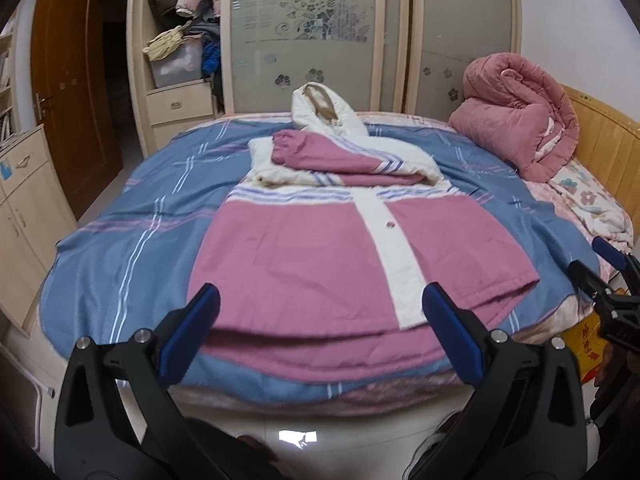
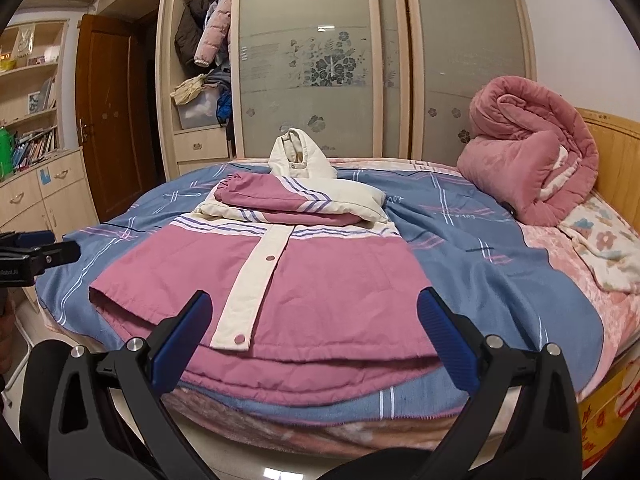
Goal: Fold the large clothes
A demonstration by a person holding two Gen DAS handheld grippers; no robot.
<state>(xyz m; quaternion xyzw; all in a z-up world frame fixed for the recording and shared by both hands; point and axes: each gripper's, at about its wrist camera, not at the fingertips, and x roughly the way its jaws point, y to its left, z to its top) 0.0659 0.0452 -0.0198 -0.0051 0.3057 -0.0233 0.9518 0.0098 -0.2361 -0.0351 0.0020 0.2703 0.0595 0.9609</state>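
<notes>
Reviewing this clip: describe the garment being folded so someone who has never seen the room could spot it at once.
On the bed's blue striped cover, nearest the foot edge, lies the pink jacket, sleeves folded across its chest. Its cream button placket and white hood distinguish it from the rolled pink quilt by the headboard.

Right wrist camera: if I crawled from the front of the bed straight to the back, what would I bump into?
Right gripper → pink jacket's hem → folded sleeves → white hood → wardrobe doors.
</notes>
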